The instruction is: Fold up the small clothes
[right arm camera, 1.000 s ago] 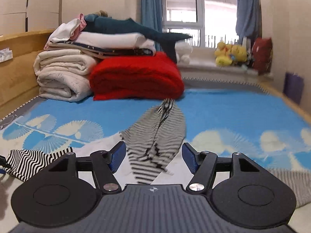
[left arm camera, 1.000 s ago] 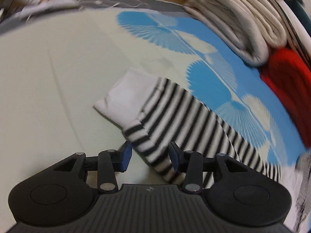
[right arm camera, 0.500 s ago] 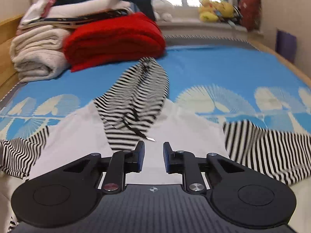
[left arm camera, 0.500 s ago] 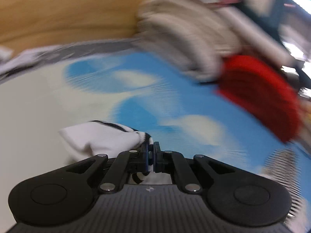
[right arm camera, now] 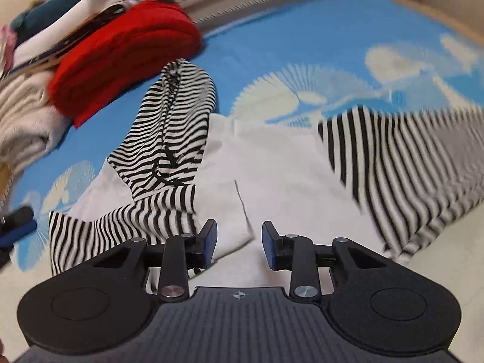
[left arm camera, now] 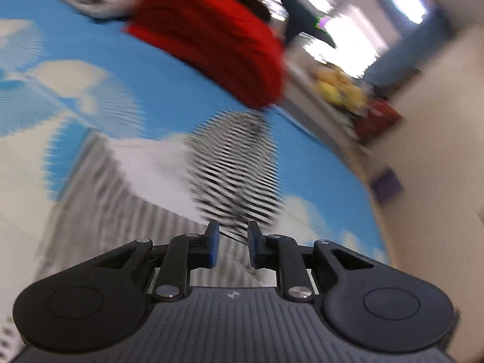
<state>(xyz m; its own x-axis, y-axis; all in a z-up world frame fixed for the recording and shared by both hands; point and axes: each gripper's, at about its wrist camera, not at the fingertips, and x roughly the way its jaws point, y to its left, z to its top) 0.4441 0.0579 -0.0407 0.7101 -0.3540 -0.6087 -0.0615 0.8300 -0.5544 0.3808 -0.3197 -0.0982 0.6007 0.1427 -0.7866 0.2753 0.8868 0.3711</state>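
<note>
Right wrist view: right gripper [right arm camera: 239,240] hovers over the white body of the hooded top [right arm camera: 281,175], jaws partly apart and just opening, nothing clamped. The left sleeve [right arm camera: 127,220] lies folded across the body; the striped hood [right arm camera: 172,127] points toward the red folded blanket [right arm camera: 127,54]. Left wrist view, blurred: left gripper [left arm camera: 232,243] has a narrow gap, jaws just reopening, empty, above the garment on the blue patterned bedspread [left arm camera: 145,72].

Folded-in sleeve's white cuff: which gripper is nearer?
Right. The right gripper hovers directly at the cuff; the left gripper sits beyond the sleeve's other end, at the view's left edge.
</note>
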